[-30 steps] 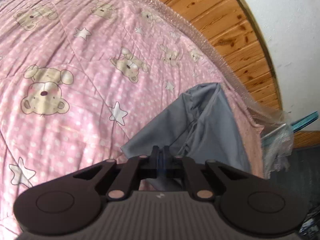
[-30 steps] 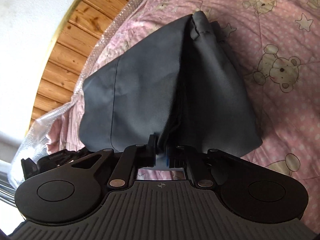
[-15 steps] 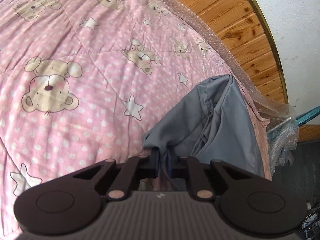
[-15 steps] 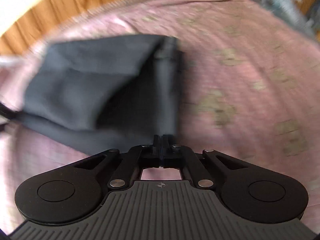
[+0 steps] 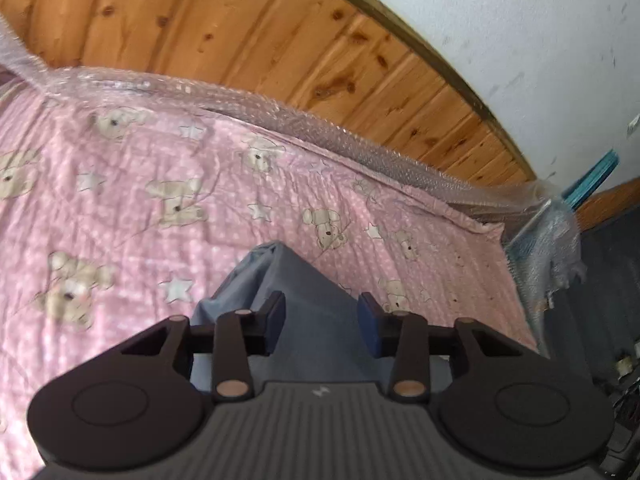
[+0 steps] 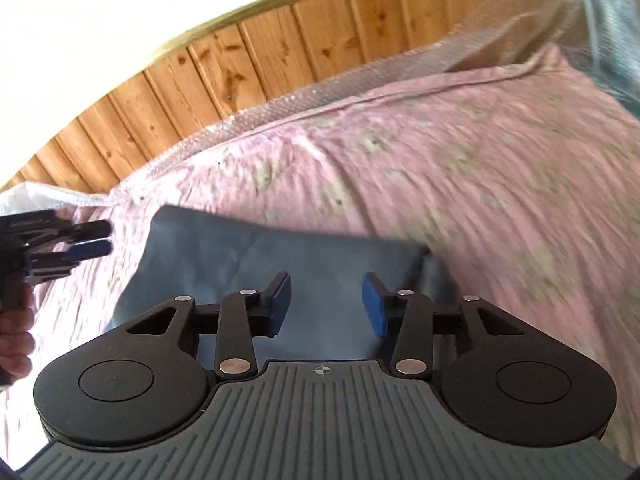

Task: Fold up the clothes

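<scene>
Pine boards (image 5: 280,40) panel the wall behind a bed spread with a pink quilt (image 5: 120,208) printed with bears and stars, and a strip of bubble wrap (image 5: 320,128) runs along the quilt's far edge where it meets the wood. White plaster (image 5: 540,40) rises above the panelling.

At the left edge of the right wrist view, a person's hand (image 6: 14,344) holds the left gripper (image 6: 90,240) above the quilt's far-left corner — its two dark fingers point rightward with only air between them, just clear of the garment's left edge. In its own view the left gripper (image 5: 322,320) has its jaws partly apart and opening, the blue-grey cloth showing below the gap but not pinched by either pad.

A folded blue-grey garment (image 6: 248,264) lies flat on the quilt near that far-left corner, close to the bubble-wrapped edge. Its upper edge runs straight, and a thicker rolled hem sits at its right end.

Over the garment's near part hangs the right gripper (image 6: 326,304) — jaws partly apart and opening, blue pads standing clear of the cloth, nothing gripped. To its right the quilt stretches away, blurred, toward crinkled clear plastic (image 6: 592,20) at the far-right corner.
</scene>
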The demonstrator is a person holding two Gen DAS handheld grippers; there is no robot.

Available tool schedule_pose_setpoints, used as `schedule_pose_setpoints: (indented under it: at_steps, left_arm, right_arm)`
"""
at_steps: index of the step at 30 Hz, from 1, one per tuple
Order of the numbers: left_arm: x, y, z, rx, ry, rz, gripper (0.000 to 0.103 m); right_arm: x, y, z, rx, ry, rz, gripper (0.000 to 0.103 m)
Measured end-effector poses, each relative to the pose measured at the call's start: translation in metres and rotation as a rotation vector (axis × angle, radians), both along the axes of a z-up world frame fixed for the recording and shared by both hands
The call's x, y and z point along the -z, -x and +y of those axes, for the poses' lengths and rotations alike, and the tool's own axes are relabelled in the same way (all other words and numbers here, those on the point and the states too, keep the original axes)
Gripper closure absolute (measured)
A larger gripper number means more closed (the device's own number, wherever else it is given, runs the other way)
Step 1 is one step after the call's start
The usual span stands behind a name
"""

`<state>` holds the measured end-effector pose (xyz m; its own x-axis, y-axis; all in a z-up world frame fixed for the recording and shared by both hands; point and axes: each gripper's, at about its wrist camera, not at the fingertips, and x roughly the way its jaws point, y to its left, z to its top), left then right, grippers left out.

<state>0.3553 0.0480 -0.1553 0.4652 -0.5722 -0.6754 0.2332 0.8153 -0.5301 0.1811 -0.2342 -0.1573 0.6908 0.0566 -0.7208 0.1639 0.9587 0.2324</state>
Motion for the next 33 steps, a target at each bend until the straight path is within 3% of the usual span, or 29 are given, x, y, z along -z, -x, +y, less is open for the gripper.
schedule_pose_setpoints:
  at_steps: [2,4,6,11,12,14,17,18,19,20,22,24,25,27,28,31,33]
  left_arm:
    - [0.023,-0.015,-0.021,0.027,-0.065,0.018,0.065]
    - [0.051,-0.027,-0.026,0.025,-0.120,0.054,0.074]
    - [0.068,-0.032,-0.015,0.012,-0.086,0.071,0.088]
    - [0.057,-0.031,-0.005,0.038,-0.090,0.088,0.094]
    - [0.049,-0.026,-0.004,0.043,-0.083,0.082,0.088]
    - [0.035,-0.004,0.005,0.067,-0.011,0.053,0.081]
    - [0.060,0.019,0.014,0.076,-0.076,0.078,0.080]
    - [0.066,0.024,0.020,0.068,-0.077,0.089,0.093]
    - [0.068,0.024,0.029,0.038,-0.034,0.108,0.096]
    - [0.069,0.024,0.038,0.007,0.009,0.127,0.096]
    - [0.058,0.030,0.054,-0.032,0.058,0.119,0.080]
    - [0.037,0.048,0.067,-0.043,0.060,0.049,0.042]
    - [0.031,0.057,0.071,-0.050,0.039,0.032,0.036]
    - [0.033,0.069,0.077,-0.050,0.022,0.046,0.036]
    - [0.039,0.072,0.077,-0.044,0.035,0.066,0.036]
    - [0.054,0.078,0.071,0.001,0.076,0.106,0.039]
    - [0.055,0.081,0.060,0.044,0.039,0.085,0.052]
  right_arm:
    - [0.013,-0.025,0.001,-0.015,0.006,0.028,0.060]
    - [0.039,-0.034,-0.002,-0.031,0.020,0.084,0.060]
    - [0.057,-0.036,-0.007,-0.050,0.026,0.110,0.060]
    - [0.062,-0.035,-0.011,-0.086,0.043,0.101,0.058]
    - [0.059,-0.039,-0.012,-0.087,0.045,0.121,0.058]
    - [0.035,-0.029,-0.010,-0.088,0.041,0.072,0.060]
    - [0.013,-0.003,0.004,-0.120,0.029,0.022,0.065]
    - [0.027,0.003,0.010,-0.133,0.031,0.058,0.063]
    - [0.044,0.009,0.016,-0.146,0.034,0.100,0.061]
    - [0.056,0.018,0.017,-0.142,0.045,0.074,0.055]
    - [0.051,0.025,0.013,-0.087,0.018,0.088,0.054]
    - [0.028,0.038,0.005,-0.008,-0.066,0.087,0.053]
    - [0.015,0.047,0.002,0.017,-0.114,0.060,0.051]
    - [-0.001,0.070,0.004,0.044,-0.165,0.033,0.035]
    - [0.003,0.076,0.008,0.045,-0.195,0.048,0.034]
    - [0.021,0.087,0.022,0.033,-0.282,0.099,0.035]
    - [0.030,0.085,0.030,0.019,-0.286,0.105,0.046]
